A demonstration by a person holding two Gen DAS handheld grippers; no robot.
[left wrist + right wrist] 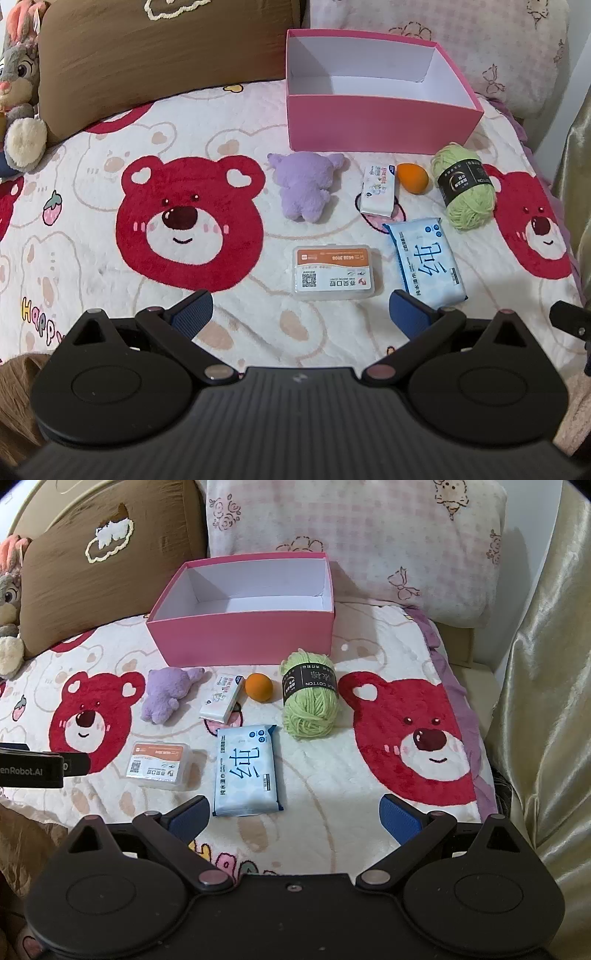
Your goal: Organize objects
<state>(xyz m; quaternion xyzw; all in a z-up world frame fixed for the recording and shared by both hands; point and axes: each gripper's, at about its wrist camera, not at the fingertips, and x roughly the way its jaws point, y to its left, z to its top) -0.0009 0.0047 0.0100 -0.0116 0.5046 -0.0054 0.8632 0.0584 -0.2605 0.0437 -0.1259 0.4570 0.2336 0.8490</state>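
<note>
A bed [221, 122] covered in a bear-print blanket is carrying everything, with a brown pillow [155, 55] and a pink checked pillow [354, 535] leaning at its head. A pink box [376, 122] is sitting open and empty near the pillows, likely waiting to take the loose things lying in front of it. Just before the box, a purple plush toy [308, 184], a ball of green yarn [467, 192], a small white packet [380, 190] and an orange egg-shaped sponge [413, 178] are lying in a row; nearer the cameras, a blue pack of wipes [248, 771] and a clear plastic case [335, 271] are lying side by side. The left gripper [301, 314] and right gripper [291, 814] are hovering low over the near edge, tilting steeply downward, fingers spreading wide and holding nothing.
</note>
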